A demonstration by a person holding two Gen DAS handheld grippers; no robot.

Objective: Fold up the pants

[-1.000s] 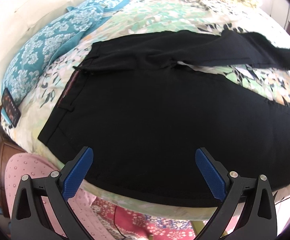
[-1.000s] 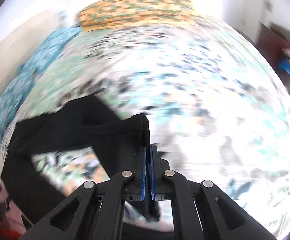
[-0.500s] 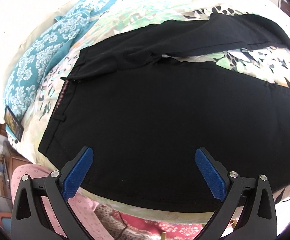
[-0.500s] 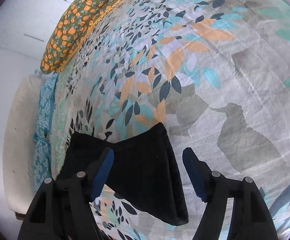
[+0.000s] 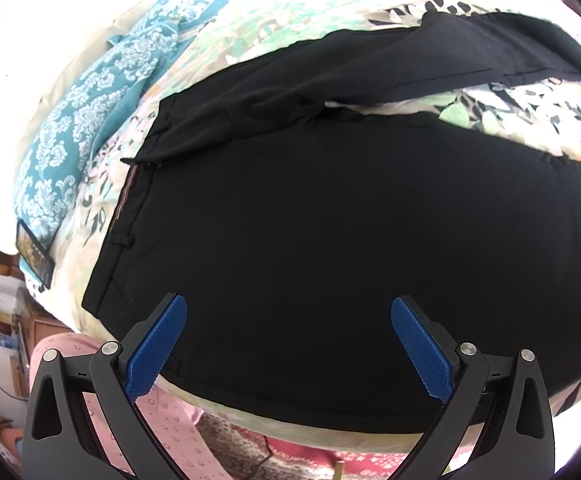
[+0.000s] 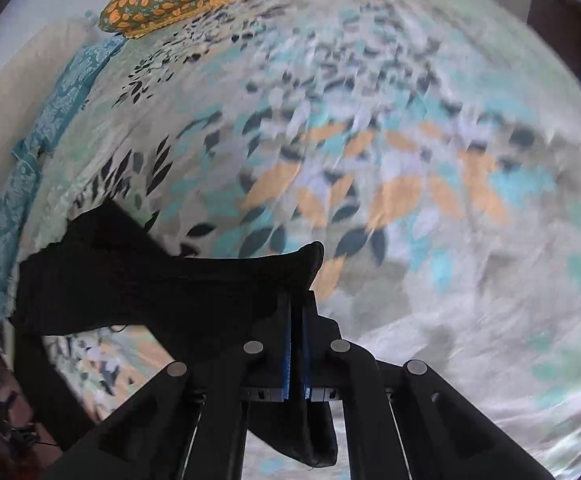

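Black pants (image 5: pixel 330 240) lie spread flat on a floral bed (image 5: pixel 274 20), waistband at the left, one leg angled away across the sheet, its hem end lifted off the bed.

No readable text, labels, brands or numbers anywhere in either view

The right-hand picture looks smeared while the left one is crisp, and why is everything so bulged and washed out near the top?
Right wrist view: the leaf-print bedsheet is streaked by motion blur, while the right claw, shut on the black pants, stays sharp. Left wrist view: sharp, but the fisheye lens bulges the pants into a dome, and bright light bleaches the top left corner beside the teal pillow.
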